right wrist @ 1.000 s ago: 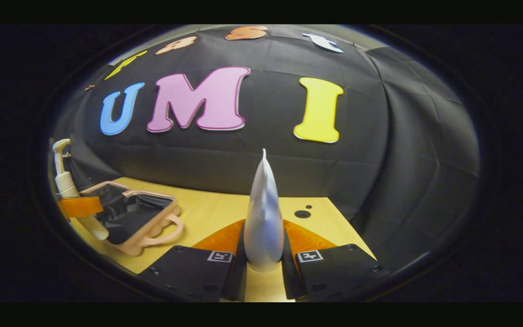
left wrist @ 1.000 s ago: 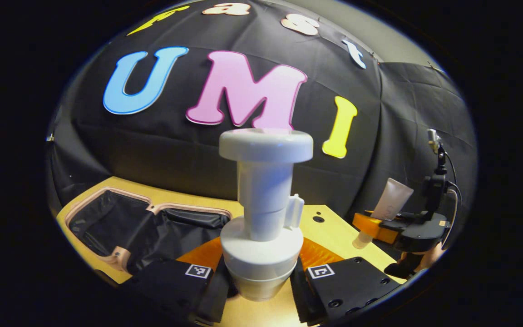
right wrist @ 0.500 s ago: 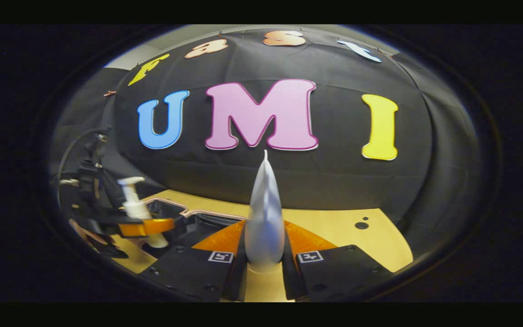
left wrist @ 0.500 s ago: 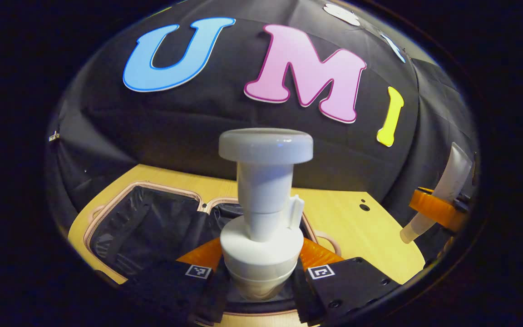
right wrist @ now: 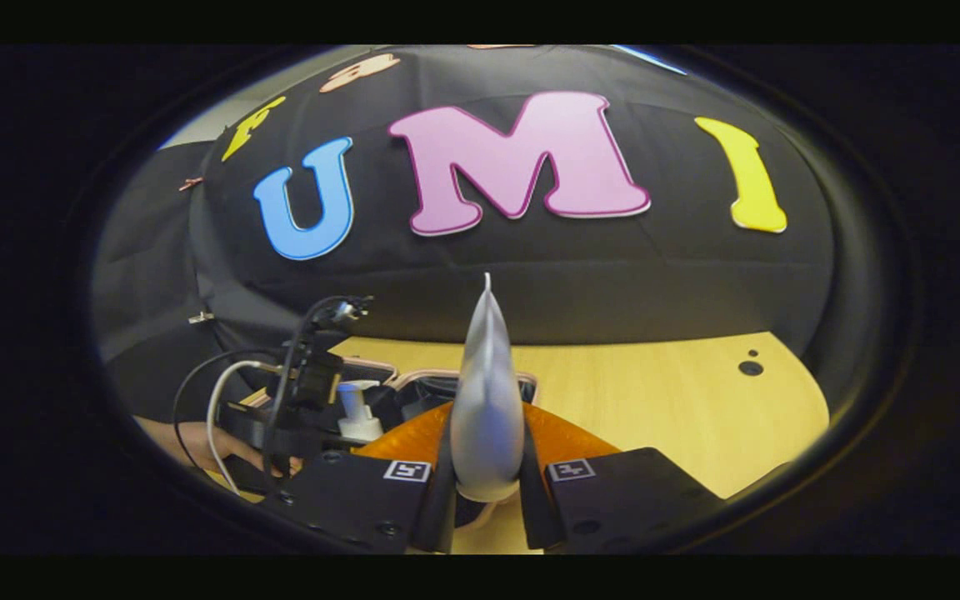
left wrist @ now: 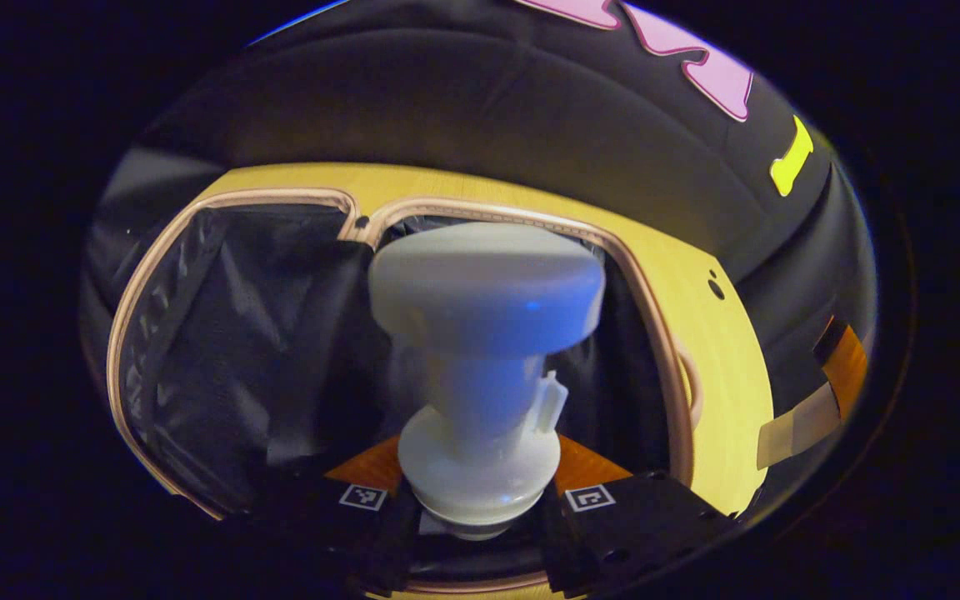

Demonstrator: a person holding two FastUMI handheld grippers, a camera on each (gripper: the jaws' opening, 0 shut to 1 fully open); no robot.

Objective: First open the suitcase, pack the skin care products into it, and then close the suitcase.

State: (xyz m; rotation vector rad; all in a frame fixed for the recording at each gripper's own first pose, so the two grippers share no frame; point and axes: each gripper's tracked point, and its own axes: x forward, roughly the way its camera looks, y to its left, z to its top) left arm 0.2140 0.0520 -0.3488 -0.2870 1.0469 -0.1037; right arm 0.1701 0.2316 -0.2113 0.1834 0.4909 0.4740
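One open suitcase (left wrist: 230, 333) lies on one wooden table (right wrist: 655, 400). There are two skin care products: one white pump bottle (left wrist: 480, 367) and one pale squeeze tube (right wrist: 487, 392). Two grippers are counted, the left gripper (left wrist: 476, 508) clamped on the bottle and the right gripper (right wrist: 487, 492) clamped on the tube. One hand (right wrist: 197, 442) is visible.

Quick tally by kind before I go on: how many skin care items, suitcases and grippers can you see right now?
Skin care items: 2, the pump bottle in the left gripper and the tube in the right gripper.
Suitcases: 1, the open suitcase.
Grippers: 2.
Total: 5.
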